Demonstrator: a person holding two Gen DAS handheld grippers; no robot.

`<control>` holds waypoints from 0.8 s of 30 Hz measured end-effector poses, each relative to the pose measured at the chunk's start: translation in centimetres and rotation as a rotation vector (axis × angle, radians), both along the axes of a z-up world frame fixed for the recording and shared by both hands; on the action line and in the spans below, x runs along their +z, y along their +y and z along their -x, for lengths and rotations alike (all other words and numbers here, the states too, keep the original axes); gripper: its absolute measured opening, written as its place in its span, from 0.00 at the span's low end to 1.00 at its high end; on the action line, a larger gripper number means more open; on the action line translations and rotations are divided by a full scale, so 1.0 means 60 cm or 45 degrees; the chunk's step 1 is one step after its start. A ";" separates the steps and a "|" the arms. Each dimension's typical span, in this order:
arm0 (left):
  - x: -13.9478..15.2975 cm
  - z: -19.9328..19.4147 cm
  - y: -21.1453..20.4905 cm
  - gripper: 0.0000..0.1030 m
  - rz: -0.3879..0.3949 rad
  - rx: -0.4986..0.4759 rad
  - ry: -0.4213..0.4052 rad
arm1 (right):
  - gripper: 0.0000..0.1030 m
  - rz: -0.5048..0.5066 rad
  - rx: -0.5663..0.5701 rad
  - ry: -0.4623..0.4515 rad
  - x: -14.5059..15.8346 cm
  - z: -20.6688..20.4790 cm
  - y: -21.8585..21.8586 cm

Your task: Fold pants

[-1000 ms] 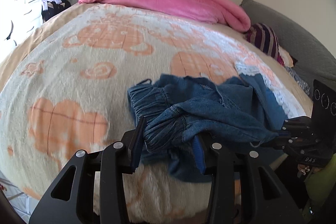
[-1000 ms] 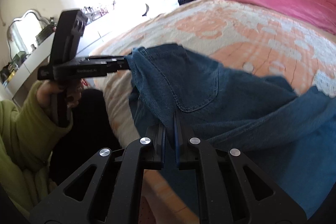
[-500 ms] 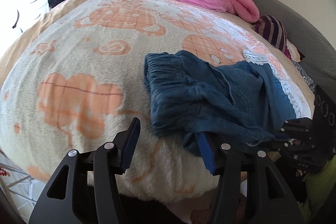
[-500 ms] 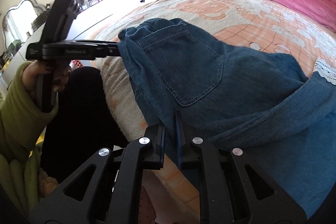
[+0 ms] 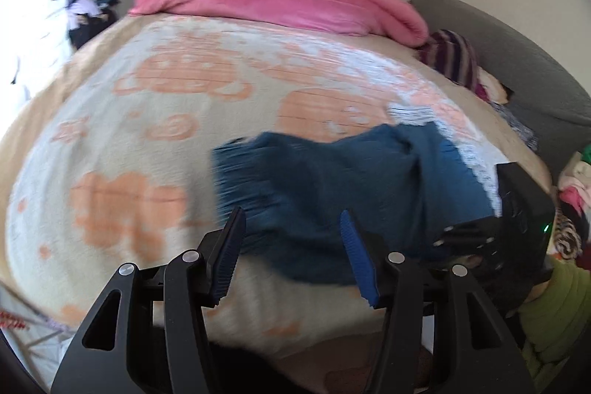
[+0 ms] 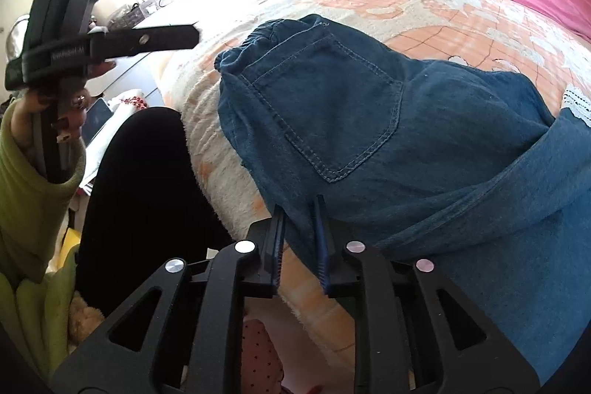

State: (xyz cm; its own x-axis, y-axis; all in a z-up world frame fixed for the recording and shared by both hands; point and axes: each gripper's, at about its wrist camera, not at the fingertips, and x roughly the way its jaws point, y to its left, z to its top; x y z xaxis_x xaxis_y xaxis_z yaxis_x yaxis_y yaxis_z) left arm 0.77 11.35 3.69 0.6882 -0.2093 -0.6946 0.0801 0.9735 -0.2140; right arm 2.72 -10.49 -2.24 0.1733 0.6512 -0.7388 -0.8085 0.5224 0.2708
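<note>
On the near edge of the bed [image 5: 140,135], over the cream blanket with orange prints, the blue denim pants [image 6: 369,120] lie in a loose heap, waistband bunched toward the left in the right wrist view and a back pocket facing up. One leg drapes across the lower right, with a strip of white lace [image 6: 576,102] peeking out at the far right.

Right gripper [image 6: 298,242] sits right at the bed edge, and its jaws have just been opening a bit. They stand at a narrow gap with a fold of the denim hem between them, but the pads look like they've let go of the fabric rather than pinching it, though it's close.

Left gripper [image 5: 291,257] is clear of the cloth: jaws about halfway apart, nothing between them, held above and just short of the pants' near edge. That view is pretty motion-blurred, so fine detail on the fabric is hard to read. In the right wrist view you can see this same gripper raised off to the left of the waistband, well apart from it, held by a hand [image 6: 70,113] in a green sleeve [image 6: 33,194].

A pink duvet [image 5: 280,6] sits at the far end of the bed.
</note>
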 end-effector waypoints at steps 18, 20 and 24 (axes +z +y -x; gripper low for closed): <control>-0.098 -0.040 -0.025 0.47 0.013 -0.052 0.136 | 0.36 0.119 -0.209 -0.049 0.024 -0.048 -0.008; -0.098 -0.041 -0.025 0.47 0.013 -0.055 0.137 | 0.37 0.157 -0.212 0.010 -0.005 -0.055 -0.008; -0.101 -0.041 -0.023 0.47 0.031 -0.058 0.136 | 0.43 0.133 -0.197 0.001 -0.007 -0.048 -0.011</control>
